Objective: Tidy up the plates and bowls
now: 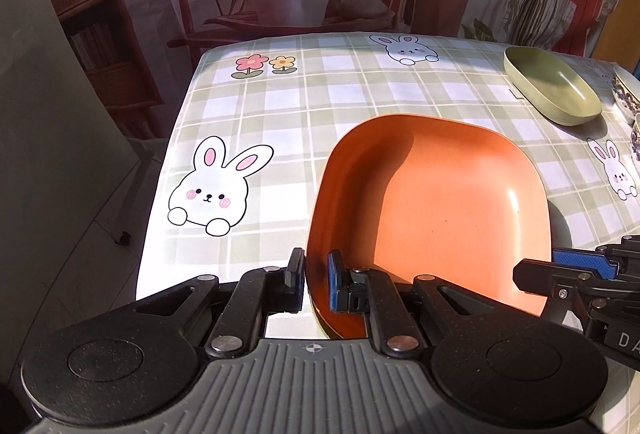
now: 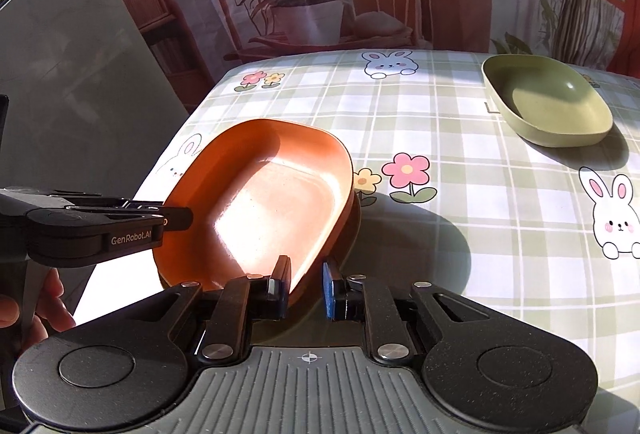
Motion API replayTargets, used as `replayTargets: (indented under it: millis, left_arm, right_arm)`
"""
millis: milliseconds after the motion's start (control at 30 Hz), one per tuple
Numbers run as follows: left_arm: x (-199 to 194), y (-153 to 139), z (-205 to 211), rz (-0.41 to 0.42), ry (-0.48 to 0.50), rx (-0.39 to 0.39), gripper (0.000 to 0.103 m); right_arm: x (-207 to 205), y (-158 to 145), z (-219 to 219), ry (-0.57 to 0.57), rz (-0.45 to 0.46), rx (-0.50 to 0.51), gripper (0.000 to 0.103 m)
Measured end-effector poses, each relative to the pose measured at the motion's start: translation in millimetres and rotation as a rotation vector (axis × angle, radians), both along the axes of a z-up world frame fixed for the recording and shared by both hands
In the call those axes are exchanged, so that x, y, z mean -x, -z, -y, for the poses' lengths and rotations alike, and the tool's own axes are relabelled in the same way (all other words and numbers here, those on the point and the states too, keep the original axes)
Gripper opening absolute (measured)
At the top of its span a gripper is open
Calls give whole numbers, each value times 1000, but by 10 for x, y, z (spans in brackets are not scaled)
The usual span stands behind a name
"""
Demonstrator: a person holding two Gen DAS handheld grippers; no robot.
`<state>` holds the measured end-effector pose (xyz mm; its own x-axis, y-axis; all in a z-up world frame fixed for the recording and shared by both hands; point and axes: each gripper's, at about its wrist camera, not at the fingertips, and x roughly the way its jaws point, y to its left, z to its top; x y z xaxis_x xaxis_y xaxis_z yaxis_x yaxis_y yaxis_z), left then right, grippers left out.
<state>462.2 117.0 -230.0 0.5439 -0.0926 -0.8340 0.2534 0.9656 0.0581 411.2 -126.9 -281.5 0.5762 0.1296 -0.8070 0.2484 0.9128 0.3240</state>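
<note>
Two tongs at one orange rounded plastic plate (image 1: 440, 202), left tongs (image 1: 316, 280) clamped on its rim, right tongs (image 2: 306, 288) narrow around its edge, checked tabletop (image 2: 460, 138) below.

The near rim of the orange dish (image 1: 432, 202) drops out of sight behind the left gripper (image 1: 316, 278), so its near edge cannot be seen in the left wrist view. At the table's right edge, two patterned dishes (image 1: 626, 94) are cut off by the picture's border, leaving only slivers of their rims; their shape cannot be told. The right gripper (image 1: 576, 270) enters from the right border, its fingertips partly out of frame. In the right wrist view, the underside of the orange dish is hidden.
</note>
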Motion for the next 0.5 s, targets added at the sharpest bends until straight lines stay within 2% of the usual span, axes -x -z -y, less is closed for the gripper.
replayTargets:
  millis: [300,500]
  left_arm:
    - [83,17,-86,-20,-29,32,13]
    - [103,-83,-58,4,-49,34,14]
  right_arm:
    - [17,-10,-11,-23,-17,-9,16]
    - [80,-64,34,-5,-18,-14,20]
